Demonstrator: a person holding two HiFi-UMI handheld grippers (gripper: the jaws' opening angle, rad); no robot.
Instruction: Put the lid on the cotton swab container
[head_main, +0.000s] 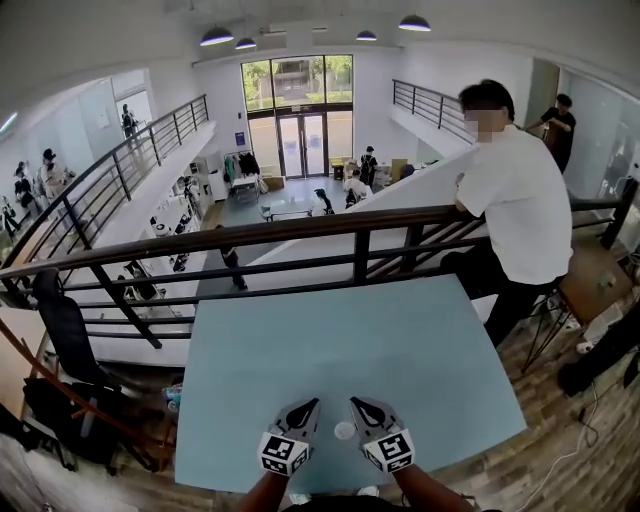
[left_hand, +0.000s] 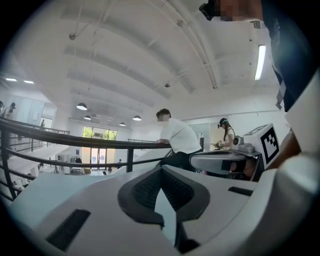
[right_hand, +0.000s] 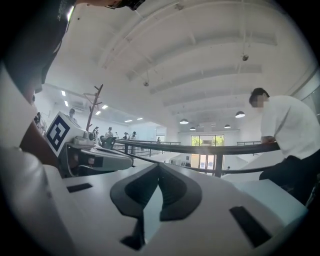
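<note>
On the light blue table (head_main: 330, 340), a small round white object (head_main: 343, 431) lies close to the near edge; I cannot tell whether it is the lid or the container. It sits between my two grippers, which rest low on the table and point away from me. My left gripper (head_main: 310, 404) is just left of it, and its jaws (left_hand: 160, 169) meet at the tips with nothing between them. My right gripper (head_main: 357, 403) is just right of it, and its jaws (right_hand: 159, 167) are shut and empty too. Each gripper view shows the other gripper alongside.
A dark metal railing (head_main: 300, 235) runs along the table's far edge, with an open drop to a lower floor behind it. A person in a white shirt (head_main: 515, 205) leans on the railing at the far right corner. A black chair (head_main: 62, 325) stands off the left side.
</note>
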